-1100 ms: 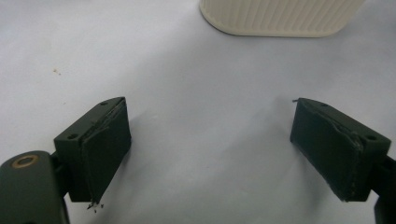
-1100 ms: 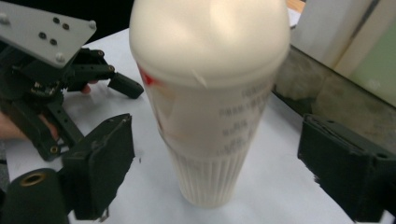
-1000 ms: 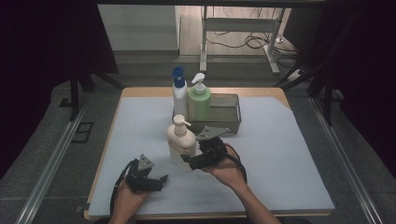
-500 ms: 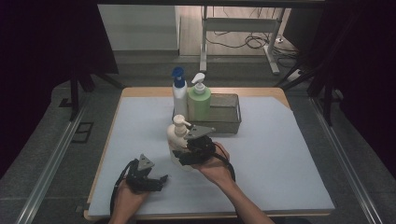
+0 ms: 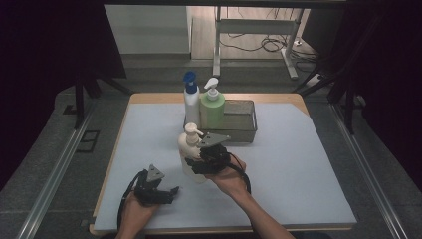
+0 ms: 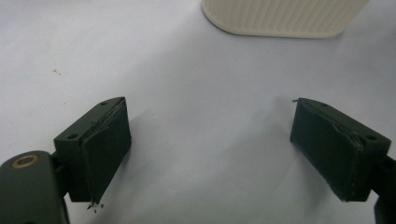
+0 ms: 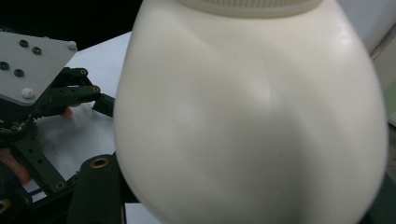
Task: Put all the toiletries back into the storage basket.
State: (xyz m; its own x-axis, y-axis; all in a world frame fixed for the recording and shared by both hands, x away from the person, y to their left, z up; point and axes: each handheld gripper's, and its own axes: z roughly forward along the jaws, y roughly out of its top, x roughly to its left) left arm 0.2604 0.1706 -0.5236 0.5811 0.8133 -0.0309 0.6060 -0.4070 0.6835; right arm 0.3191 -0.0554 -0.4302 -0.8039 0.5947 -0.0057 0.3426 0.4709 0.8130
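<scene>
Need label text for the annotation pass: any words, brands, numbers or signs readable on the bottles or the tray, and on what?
None readable.
Cream plastic pump bottle: plain in the high view and both gripper views, no print.
Green pump bottle: no label legible, too small.
White bottle with blue cap: no label legible, too small.
Grey rectangular tray: no markings.

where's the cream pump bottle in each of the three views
high view: cream pump bottle stands mid-table, against the right gripper.
left gripper view: its ribbed base at the top edge, beyond the open jaws.
right gripper view: its rounded body looms close up, between the jaws.
shared landmark: the pale blue mat.
</scene>
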